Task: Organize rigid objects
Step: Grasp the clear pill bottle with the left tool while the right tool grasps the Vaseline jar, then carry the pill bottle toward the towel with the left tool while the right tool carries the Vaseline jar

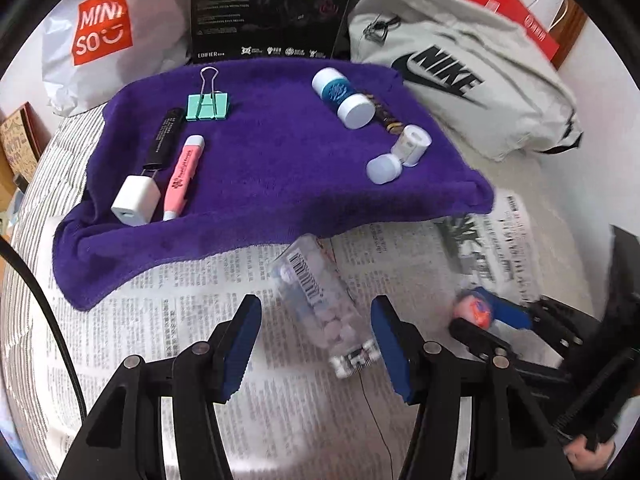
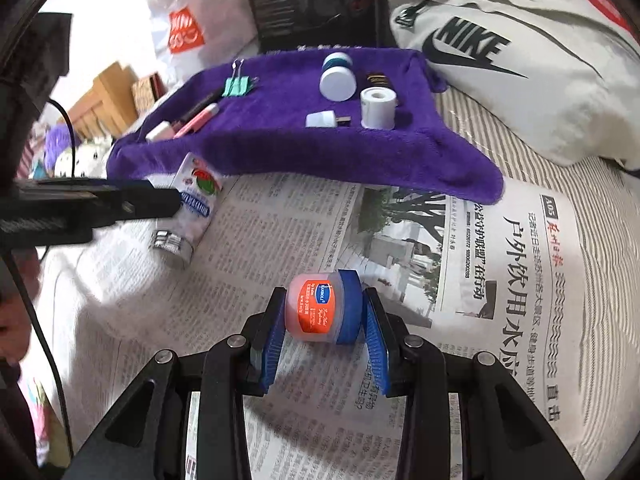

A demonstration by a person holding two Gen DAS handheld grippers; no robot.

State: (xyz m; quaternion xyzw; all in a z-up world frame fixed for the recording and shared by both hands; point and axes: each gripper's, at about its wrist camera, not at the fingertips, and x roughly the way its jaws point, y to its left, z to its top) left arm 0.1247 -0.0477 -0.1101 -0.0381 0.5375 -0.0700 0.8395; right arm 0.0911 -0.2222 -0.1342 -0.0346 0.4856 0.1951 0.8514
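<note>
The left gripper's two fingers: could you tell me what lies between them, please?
In the left wrist view, a clear tablet bottle lies on the newspaper between them, ungripped.

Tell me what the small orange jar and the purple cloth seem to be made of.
The orange jar looks like translucent plastic with a glossy blue cap, since light glows through its body. The purple cloth looks like soft microfibre or terry; its surface is fuzzy and matte.
</note>
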